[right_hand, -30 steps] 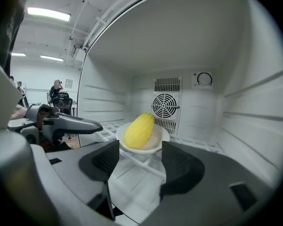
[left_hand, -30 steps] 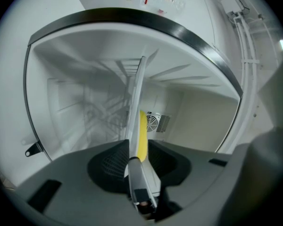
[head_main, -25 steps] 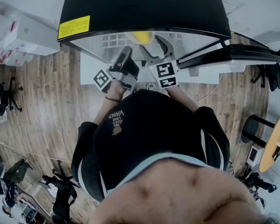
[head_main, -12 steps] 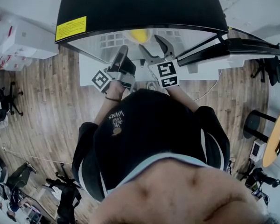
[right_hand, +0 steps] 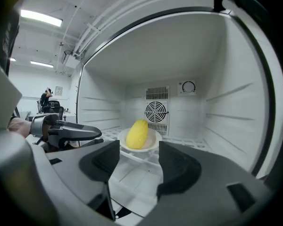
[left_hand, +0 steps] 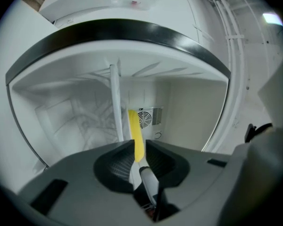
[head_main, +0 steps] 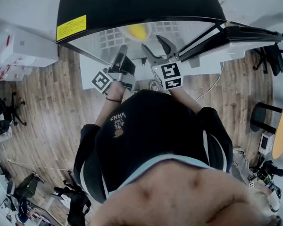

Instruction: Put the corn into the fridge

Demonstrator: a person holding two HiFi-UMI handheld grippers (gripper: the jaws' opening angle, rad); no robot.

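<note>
You are standing over the fridge (head_main: 132,4), which is sitting with its door (head_main: 240,34) swung wide to your right. You are reaching both grippers in just above the wire shelf (right_hand: 188,142). Your right gripper (right_hand: 138,149) is pointing straight inward with its jaws spread wide and nothing between them. Your left gripper (left_hand: 139,145), turned on its side, is hovering beside it with its jaws pressed nearly together, leaving only a thin slit and gripping nothing. A plate (right_hand: 153,144) is resting on the shelf in front of the fan (right_hand: 156,111). The corn (right_hand: 137,133) is lying on that plate, apart from both grippers. So the placing step is looking done, and you are at the point of clearing out. The next move, I judge, is asking you to draw both grippers straight back without brushing the plate or the shelf edge. After that, if the job is wanting it, you may be swinging the door shut.
</note>
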